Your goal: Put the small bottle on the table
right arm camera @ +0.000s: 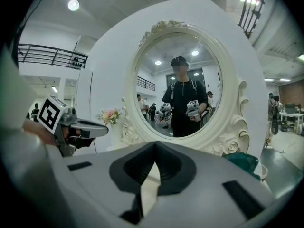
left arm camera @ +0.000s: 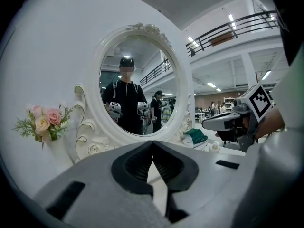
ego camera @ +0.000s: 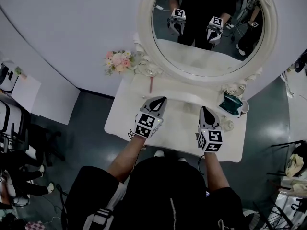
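We hold both grippers low over the white worktop (ego camera: 180, 123), side by side and apart. Left gripper (ego camera: 158, 101): jaws clenched tip to tip, nothing between them. Right gripper (ego camera: 205, 110): jaws also clenched and empty. The small bottle (ego camera: 228, 125) stands on the worktop towards its right end, just right of the right gripper and not touched by either one. Just behind it sits a white cup (ego camera: 243, 110) with something teal (ego camera: 231, 103) in it. Further back on the left, a thin pink stick (ego camera: 151, 84) lies near the mirror base. A pink flower bunch (ego camera: 120, 61) sits at the far left corner. The oval white-framed mirror (ego camera: 144, 37) stands at the back and reflects us with both grippers.
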`<state>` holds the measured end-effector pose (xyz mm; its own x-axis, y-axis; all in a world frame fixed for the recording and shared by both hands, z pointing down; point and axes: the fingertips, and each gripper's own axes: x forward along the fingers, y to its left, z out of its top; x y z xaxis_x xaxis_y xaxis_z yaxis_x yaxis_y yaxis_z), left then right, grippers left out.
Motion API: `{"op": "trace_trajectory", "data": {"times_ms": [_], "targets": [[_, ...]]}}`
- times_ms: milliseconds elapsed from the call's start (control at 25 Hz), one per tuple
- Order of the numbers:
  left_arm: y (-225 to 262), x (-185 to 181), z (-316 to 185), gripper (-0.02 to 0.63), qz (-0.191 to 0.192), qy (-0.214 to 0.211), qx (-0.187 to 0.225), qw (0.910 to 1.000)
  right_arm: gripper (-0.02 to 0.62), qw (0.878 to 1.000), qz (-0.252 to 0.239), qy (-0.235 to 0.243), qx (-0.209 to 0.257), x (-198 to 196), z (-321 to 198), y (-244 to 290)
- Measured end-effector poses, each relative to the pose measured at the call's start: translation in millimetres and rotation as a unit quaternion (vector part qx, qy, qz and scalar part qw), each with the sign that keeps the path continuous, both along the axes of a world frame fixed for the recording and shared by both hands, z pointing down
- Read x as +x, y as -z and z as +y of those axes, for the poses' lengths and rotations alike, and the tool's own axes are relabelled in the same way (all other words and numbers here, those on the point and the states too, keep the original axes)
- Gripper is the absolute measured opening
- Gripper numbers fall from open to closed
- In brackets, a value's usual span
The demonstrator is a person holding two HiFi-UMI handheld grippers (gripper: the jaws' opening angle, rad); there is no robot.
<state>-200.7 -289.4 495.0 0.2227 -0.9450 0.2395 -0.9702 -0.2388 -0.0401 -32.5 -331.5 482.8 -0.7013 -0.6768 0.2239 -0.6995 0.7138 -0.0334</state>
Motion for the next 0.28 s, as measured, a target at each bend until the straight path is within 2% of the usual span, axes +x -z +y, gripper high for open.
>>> {"op": "trace_trajectory", "data": {"times_ms": [280], "targets": [[-0.9,1.5,0.5,0.0,0.003,-0.001,0.0,1.0,0.0,1.0,0.002,0.0,-0.002,2.1,0.5,-1.4]]}}
